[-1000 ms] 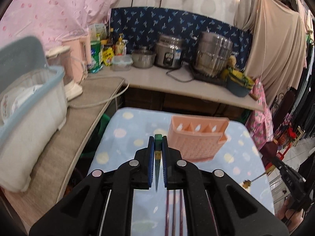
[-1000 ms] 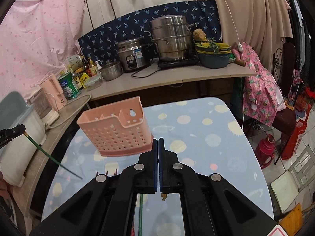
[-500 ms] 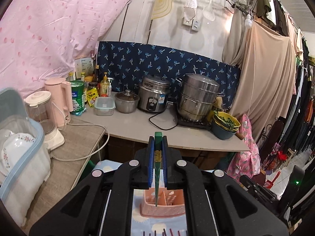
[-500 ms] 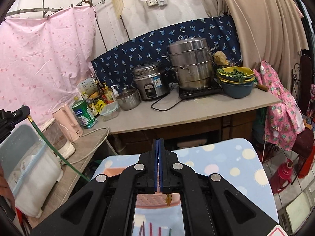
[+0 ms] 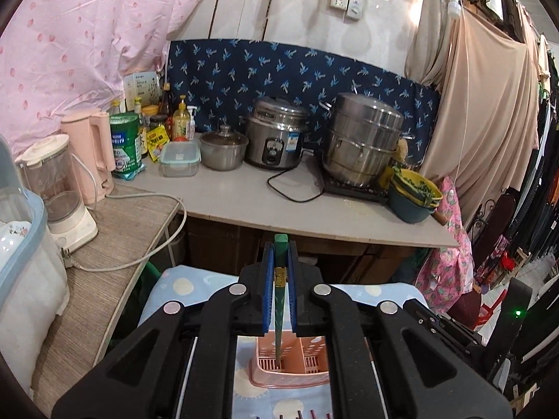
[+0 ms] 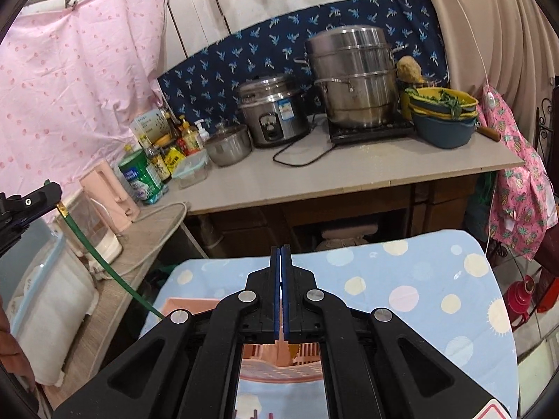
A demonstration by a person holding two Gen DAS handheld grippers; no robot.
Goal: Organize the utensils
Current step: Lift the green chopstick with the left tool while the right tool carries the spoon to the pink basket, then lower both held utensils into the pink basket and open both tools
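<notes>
Green chopstick sits clamped in the closed left gripper, its tip hanging down over the pink basket on the dotted desk. From the right wrist, the right gripper is shut, pads nearly touching, on a thin utensil whose yellowish end shows below the pads, above the basket; what that utensil is cannot be told.

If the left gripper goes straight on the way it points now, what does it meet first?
Probably the edge of the grey counter, straight beyond the left gripper and its green chopstick; depth is unclear.
</notes>
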